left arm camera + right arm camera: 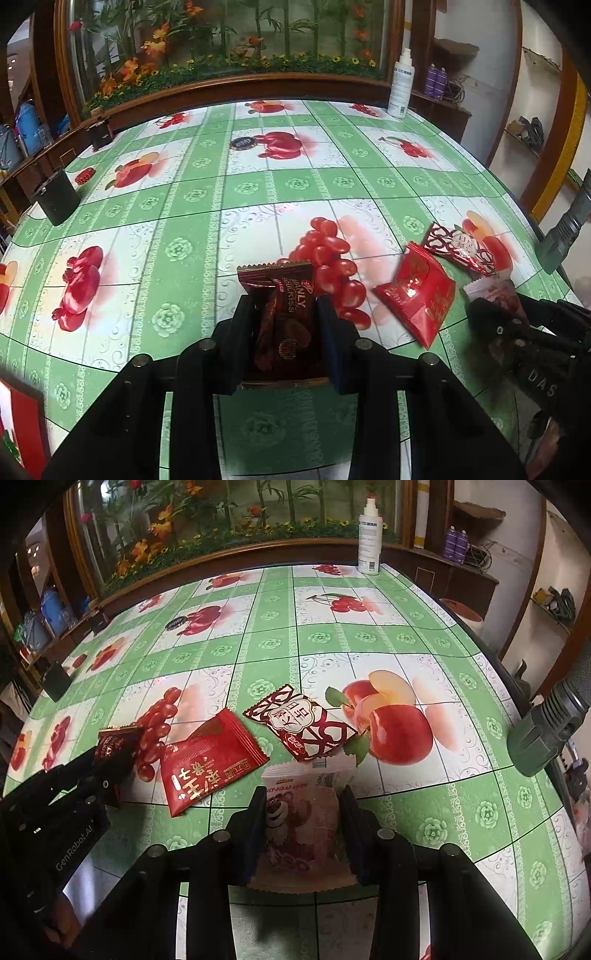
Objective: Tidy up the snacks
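My left gripper (283, 306) is shut on a dark brown snack packet (282, 314) and holds it over the table; the packet also shows in the right wrist view (116, 744). My right gripper (302, 801) is shut on a pink bear snack packet (301, 812), seen at the right edge of the left wrist view (495, 295). A red snack packet (210, 760) and a red-and-white patterned packet (301, 722) lie on the tablecloth between and ahead of the grippers. They also show in the left wrist view, the red one (417, 295) and the patterned one (460, 247).
The table has a green and white fruit-print cloth (258, 184). A white spray bottle (369, 535) stands at the far edge. A black cup (55, 199) stands at the left. A dark green flashlight-like object (546, 727) sits at the right edge. A red box corner (22, 424) is near left.
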`<state>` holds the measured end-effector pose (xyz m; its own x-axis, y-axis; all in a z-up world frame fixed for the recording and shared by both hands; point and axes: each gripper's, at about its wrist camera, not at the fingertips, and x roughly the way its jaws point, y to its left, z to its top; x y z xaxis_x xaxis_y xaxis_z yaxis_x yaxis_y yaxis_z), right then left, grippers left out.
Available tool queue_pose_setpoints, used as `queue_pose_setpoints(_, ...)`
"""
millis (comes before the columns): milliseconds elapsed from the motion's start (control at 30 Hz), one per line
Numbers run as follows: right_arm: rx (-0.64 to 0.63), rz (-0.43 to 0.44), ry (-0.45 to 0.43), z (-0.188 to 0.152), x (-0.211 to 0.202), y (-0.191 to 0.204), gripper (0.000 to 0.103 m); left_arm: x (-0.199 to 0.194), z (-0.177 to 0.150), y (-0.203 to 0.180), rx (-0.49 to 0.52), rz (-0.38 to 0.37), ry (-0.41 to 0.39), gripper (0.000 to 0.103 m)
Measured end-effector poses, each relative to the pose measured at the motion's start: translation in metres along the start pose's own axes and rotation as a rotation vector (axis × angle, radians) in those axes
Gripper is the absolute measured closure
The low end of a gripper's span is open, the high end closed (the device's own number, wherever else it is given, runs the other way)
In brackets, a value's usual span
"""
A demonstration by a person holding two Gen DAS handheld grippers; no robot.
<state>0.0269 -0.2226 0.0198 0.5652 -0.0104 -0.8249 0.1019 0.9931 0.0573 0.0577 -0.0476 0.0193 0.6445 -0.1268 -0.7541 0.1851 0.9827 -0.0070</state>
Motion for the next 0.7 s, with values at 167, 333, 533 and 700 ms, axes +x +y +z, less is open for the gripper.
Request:
queue_pose_setpoints(167, 0.05, 0.028, -0.016, 0.002, -0.005, -0.009, 0.065, 0.002, 0.0, 0.012, -0.045, -0.007, 0.01, 0.071)
queue_pose_setpoints(333, 0.085, 0.047, -0.037, 0.004, -0.01, -0.016, 0.065, 0.001, 0.001, 0.017, -0.067, -0.023, -0.003, 0.071)
queue_pose_setpoints(533, 0.126, 0.058, -0.039, 0.006, -0.012, -0.024, 0.065, -0.002, 0.001, 0.018, -0.061, -0.052, -0.02, 0.072)
queue_pose_setpoints(700, 0.13, 0.089, -0.089, 0.008, -0.021, -0.024, 0.065, -0.01, 0.003, 0.018, -0.074, -0.085, -0.056, 0.072)
